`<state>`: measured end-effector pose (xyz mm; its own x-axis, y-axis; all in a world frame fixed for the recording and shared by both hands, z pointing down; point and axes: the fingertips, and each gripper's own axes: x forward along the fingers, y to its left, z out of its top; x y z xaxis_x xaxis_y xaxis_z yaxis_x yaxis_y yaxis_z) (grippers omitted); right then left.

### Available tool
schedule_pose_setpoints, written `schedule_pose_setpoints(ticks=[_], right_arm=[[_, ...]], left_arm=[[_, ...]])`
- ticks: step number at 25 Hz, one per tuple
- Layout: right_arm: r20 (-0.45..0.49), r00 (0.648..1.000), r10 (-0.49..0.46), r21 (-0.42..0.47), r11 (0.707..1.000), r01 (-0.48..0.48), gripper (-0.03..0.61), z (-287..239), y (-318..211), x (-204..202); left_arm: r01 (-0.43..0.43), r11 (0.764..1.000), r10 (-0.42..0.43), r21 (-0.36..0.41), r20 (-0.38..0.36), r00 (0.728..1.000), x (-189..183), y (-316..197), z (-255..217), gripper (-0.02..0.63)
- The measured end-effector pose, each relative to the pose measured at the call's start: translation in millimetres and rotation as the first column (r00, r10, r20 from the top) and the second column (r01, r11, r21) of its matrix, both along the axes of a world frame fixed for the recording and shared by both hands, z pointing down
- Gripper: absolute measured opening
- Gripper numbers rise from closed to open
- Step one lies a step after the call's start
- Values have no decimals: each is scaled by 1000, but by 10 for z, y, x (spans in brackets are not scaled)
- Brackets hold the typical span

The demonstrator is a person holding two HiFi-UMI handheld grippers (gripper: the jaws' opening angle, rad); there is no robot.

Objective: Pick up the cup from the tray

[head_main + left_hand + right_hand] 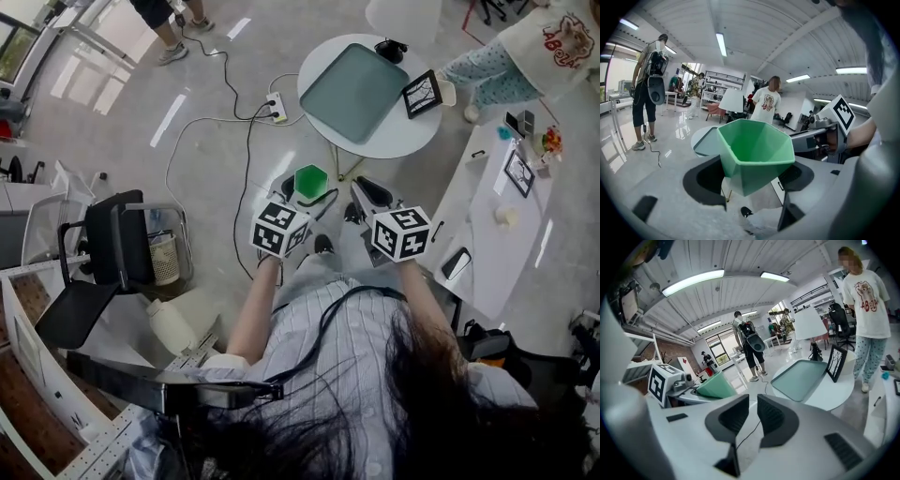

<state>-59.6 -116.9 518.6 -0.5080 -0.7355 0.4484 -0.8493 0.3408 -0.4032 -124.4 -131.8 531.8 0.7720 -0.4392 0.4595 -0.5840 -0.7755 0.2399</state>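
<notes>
Floor [216,84]: pale, glossy, with light streaks. Cables run across it to a white power strip [276,108] just beside the round counter.

Round counter [417,141]: white, upper centre of the head view. A teal tray [361,89] lies flat on it and takes up most of the top. A black picture frame [422,93] stands upright at the tray's right edge.

Long counter [487,253]: white, at the right, with small items scattered on it, too small to name. A person in a white printed shirt [548,37] stands between the two counters.

Black chair [103,253]: at the left, with a wire bin [165,258] just beside it.

Left gripper [751,177]: held up over the floor in front of the person, well apart from the round counter. Its fingers [705,180] are clamped on the green cup [757,152], one dark pad on each side of the lower body. The cup is faceted and sits upright with its open mouth up. It is clear of the tray and in the air, nearer the person than the round counter.

Right gripper [753,416]: level with the left one and just beside it, its marker cube close to the left gripper's cube. Its fingers [733,416] are drawn almost together, leaving a narrow slit with nothing in it. Floor and a cable show through the slit. In the right gripper view the tray lies ahead and to the right, with the cup off to the left.
</notes>
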Motion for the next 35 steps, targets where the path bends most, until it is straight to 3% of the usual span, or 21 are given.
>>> schedule_pose_setpoints(ticks=[10,20,35], right_arm=[[-9,1000,-25,-49,999,25,68,66,226,-29],[16,999,-35,-33,999,36,69,24,487,163],[67,994,-85,12,996,84,69,-41,1426,588]], left_arm=[[19,999,-20,-29,-14,1000,-31,170,25,341],[44,999,-44,-32,-5,999,194,465,4,341],[130,991,-129,-16,26,991,563,1443,-91,341]])
